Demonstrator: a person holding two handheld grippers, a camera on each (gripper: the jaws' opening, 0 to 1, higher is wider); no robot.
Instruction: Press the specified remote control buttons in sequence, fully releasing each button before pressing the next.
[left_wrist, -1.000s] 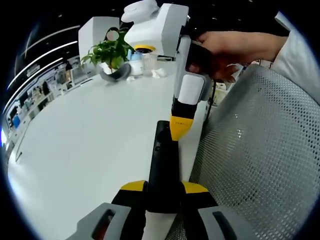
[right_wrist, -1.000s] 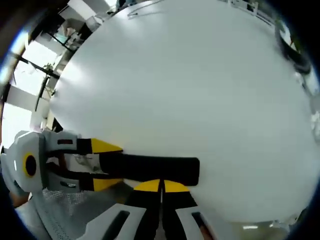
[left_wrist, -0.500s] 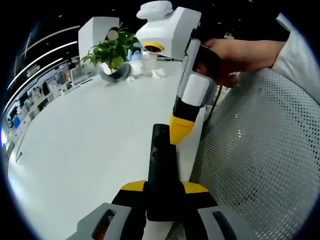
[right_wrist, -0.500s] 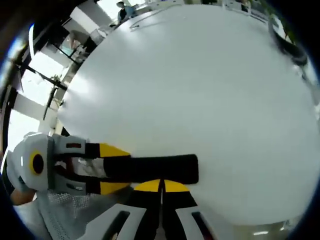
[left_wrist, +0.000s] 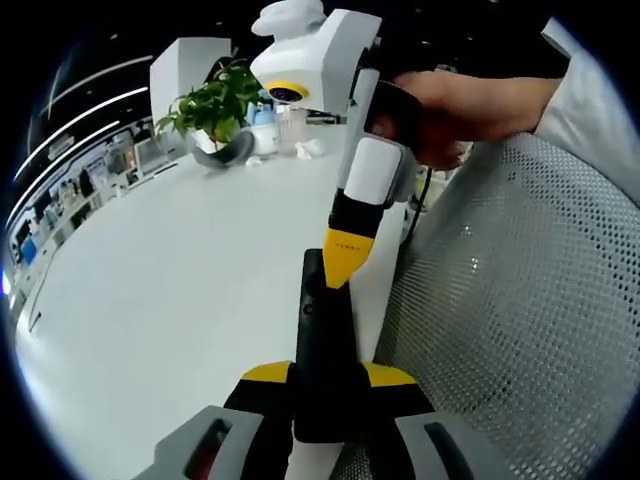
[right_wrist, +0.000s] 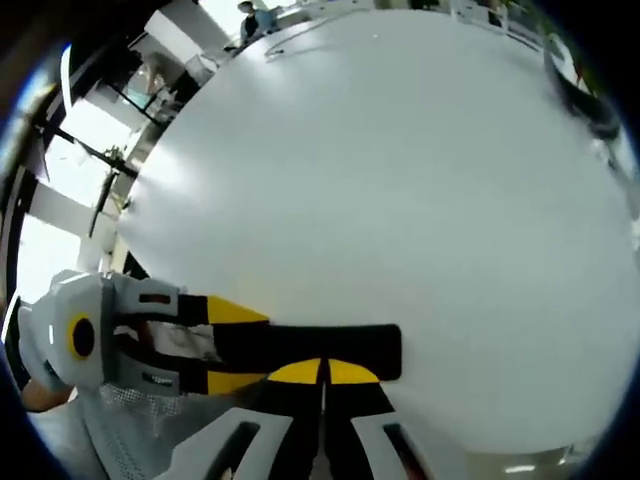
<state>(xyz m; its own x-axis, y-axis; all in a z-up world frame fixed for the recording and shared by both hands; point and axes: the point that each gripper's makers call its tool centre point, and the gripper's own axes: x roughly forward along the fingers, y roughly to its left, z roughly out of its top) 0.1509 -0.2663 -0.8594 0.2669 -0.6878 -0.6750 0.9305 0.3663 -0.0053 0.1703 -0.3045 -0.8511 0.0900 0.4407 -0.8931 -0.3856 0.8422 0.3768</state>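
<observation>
The remote control (left_wrist: 322, 350) is a long black bar pinched between the yellow-tipped fingers (left_wrist: 268, 374) of the left gripper (left_wrist: 325, 385), which close on its near end. Its far end reaches forward, away from them, above the white desk (left_wrist: 170, 290). In the left gripper view a small round mark sits on its upper face near the far end; other buttons are too dark to make out, and the near end is hidden between the fingers.

The right gripper (left_wrist: 346, 262) comes in from above, held by a person's hand (left_wrist: 455, 100). Its two fingers are pressed together into one yellow point, which meets the far end of the remote from the side. Whether the tip actually pushes a button cannot be told, since the contact spot is covered by the tip itself.

In the right gripper view the remote (right_wrist: 320, 345) lies crosswise just beyond that gripper's own closed fingertips (right_wrist: 322, 372), and its middle is partly hidden by them. The left gripper (right_wrist: 232, 345) holds it from the left of that view.

Beside the remote, to the right of the left fingers, is a perforated grey chair back (left_wrist: 510, 300). Far beyond the fingers, a potted plant (left_wrist: 212, 105) and some small white objects, too small to identify, stand on the desk.
</observation>
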